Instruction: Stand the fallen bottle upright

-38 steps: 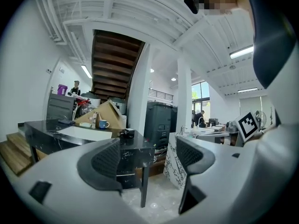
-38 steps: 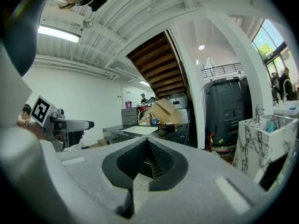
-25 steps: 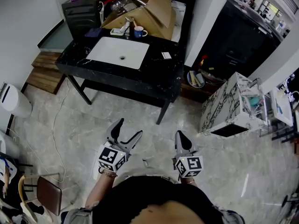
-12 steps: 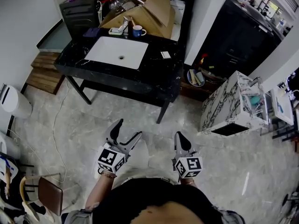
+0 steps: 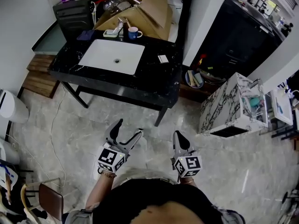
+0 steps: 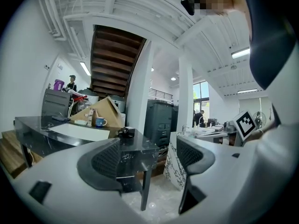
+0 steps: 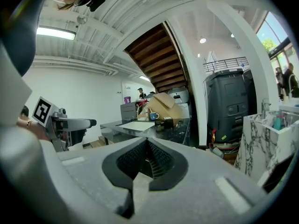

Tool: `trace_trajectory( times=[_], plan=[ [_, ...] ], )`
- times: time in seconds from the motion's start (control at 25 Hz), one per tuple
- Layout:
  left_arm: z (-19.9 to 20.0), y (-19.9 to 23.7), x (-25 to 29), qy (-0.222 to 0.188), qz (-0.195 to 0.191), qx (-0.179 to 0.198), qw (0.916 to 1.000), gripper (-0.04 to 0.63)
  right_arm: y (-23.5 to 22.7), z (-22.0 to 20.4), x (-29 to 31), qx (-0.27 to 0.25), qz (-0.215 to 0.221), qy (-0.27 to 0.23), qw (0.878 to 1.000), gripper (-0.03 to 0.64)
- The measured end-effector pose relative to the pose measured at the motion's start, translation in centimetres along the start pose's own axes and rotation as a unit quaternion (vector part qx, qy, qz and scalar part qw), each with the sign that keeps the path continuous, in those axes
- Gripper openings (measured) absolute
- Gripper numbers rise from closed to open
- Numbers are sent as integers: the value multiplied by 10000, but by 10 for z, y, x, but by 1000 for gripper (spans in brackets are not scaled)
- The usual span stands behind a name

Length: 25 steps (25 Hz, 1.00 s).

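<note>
While you stand back from the counter, both grippers hang over the grey marbled floor (image 5: 70, 125), well apart from anything on the worktop.

- Black marble counter (image 5: 154, 80): 12 o'clock from you in the head view, white basin (image 5: 100, 55) set into its left half.
- Cardboard box (image 5: 145, 8): open, behind the basin at the counter's far edge.
- White marbled cabinet (image 5: 224, 101): 2 o'clock from your right gripper, standing on the floor.
- Left gripper (image 5: 129, 127): jaws wide apart, nothing between them. Its own view (image 6: 149, 157) shows only the counter leg and floor through the gap.
- Right gripper (image 5: 179, 134): jaws pressed together with nothing held, confirmed in its own view (image 7: 147, 160).
- Marker cubes (image 5: 111, 158): black-and-white square codes, the only print that shows clearly.
- Blue mug (image 5: 134, 32): upright behind the basin, by the box.
- Small item (image 5: 162, 59): lying flat near the counter's right front corner, the only thing up there that could be the bottle. It reads dark in the left gripper view (image 6: 126, 132) and dark with a pale face in the right one (image 7: 164, 122). Too small to confirm, and its label is unreadable. It sits at 12 o'clock from your right gripper and 1 o'clock from the left, well apart from both.
</note>
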<state>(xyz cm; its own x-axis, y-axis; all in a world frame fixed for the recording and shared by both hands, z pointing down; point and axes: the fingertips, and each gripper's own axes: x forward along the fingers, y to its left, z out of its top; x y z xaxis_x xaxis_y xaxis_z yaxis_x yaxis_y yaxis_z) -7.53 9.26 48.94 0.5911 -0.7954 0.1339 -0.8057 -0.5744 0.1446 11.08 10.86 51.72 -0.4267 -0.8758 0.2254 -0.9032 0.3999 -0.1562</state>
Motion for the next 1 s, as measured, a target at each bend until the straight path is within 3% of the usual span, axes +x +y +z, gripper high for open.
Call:
trace_trajectory(
  times=[0.56, 1.0],
  plan=[
    [30, 78, 126, 77, -365, -87, 9993, 359, -57, 43, 104, 27, -340, -60, 9994, 5],
    [46, 139, 223, 387, -573, 358, 9970, 359, -98, 83, 203, 31, -443, -141, 9989, 5]
  ],
)
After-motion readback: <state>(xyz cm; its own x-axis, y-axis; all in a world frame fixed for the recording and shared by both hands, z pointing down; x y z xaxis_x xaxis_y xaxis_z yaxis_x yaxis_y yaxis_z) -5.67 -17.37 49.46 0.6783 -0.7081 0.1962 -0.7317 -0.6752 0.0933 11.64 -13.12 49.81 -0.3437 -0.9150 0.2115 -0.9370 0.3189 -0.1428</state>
